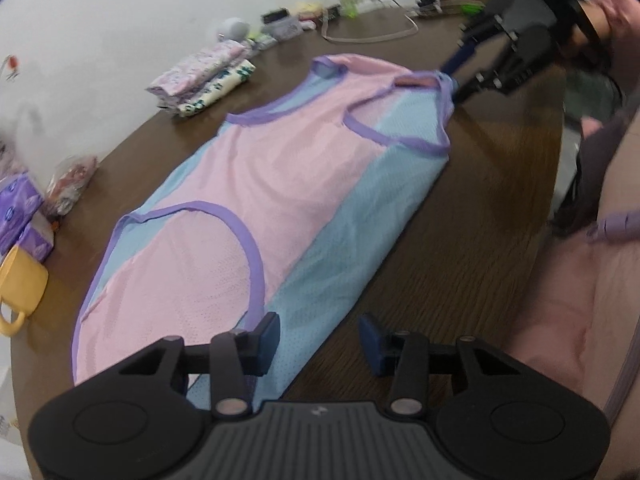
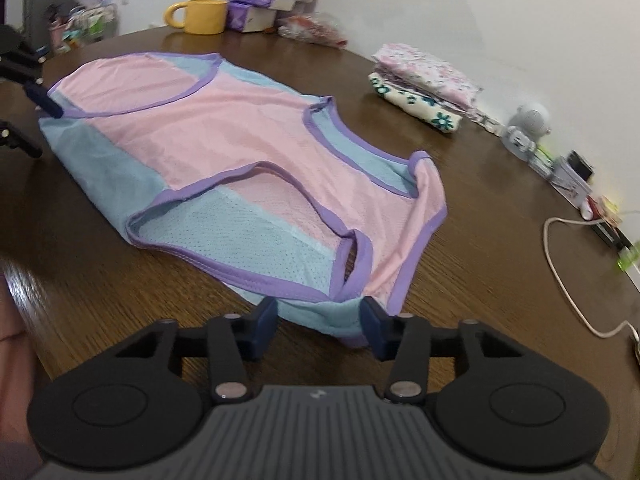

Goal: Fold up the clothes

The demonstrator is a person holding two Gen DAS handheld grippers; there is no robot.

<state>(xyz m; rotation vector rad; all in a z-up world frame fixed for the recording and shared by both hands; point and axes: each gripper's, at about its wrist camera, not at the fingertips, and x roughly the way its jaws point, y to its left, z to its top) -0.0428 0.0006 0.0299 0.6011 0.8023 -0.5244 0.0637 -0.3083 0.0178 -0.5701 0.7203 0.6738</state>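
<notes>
A pink and light-blue mesh tank top (image 1: 256, 184) with purple trim lies flat on the brown wooden table (image 1: 460, 240); it also shows in the right wrist view (image 2: 248, 152). My left gripper (image 1: 318, 344) is open at the garment's near blue hem edge, one finger over the cloth, one over bare wood. My right gripper (image 2: 319, 328) is open at the shoulder end, fingers either side of the blue edge. In the left wrist view the right gripper (image 1: 454, 80) sits at the far strap. In the right wrist view the left gripper (image 2: 36, 120) is at the far hem.
Folded floral clothes (image 1: 204, 80) are stacked by the wall, also in the right wrist view (image 2: 424, 84). A yellow mug (image 2: 200, 16), purple tissue packs (image 2: 252, 4), a snack bag (image 2: 312, 32), a white cable (image 2: 568, 276) and small clutter line the table's far edge. A person's pink clothing (image 1: 580, 300) is at right.
</notes>
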